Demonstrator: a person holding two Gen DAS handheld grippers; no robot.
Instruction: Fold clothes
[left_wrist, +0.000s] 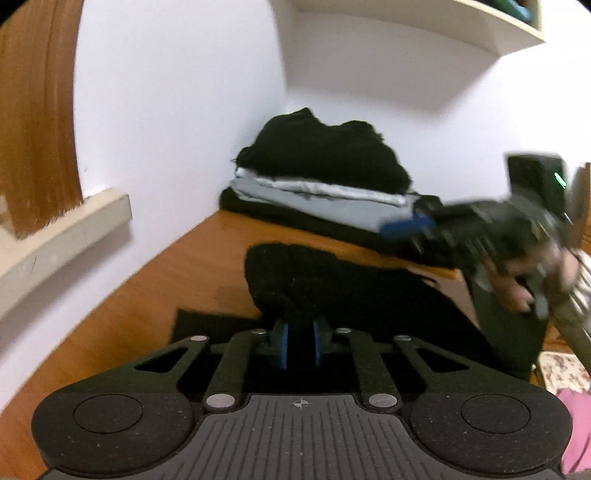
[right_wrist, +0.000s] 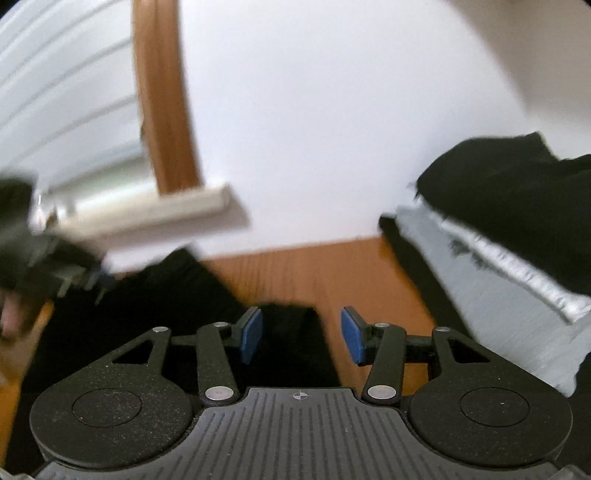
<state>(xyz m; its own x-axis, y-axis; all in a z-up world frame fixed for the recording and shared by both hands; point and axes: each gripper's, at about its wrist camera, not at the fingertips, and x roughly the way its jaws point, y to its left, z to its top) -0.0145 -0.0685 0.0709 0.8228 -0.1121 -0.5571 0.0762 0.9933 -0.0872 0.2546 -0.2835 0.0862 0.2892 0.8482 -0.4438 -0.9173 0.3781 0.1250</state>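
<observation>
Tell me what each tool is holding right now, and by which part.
The left tool is shut on the black garment, pinching a bunched fold of it near its edge. The right tool is open and holds nothing.

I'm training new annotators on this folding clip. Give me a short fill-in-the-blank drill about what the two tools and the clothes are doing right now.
1. The left tool is shut on the ____ garment.
2. The right tool has its jaws ____.
3. In the corner pile, a ____ folded layer lies under a black piece.
4. The pile rests on a ____ table.

Missing words: black; open; grey; wooden
</observation>
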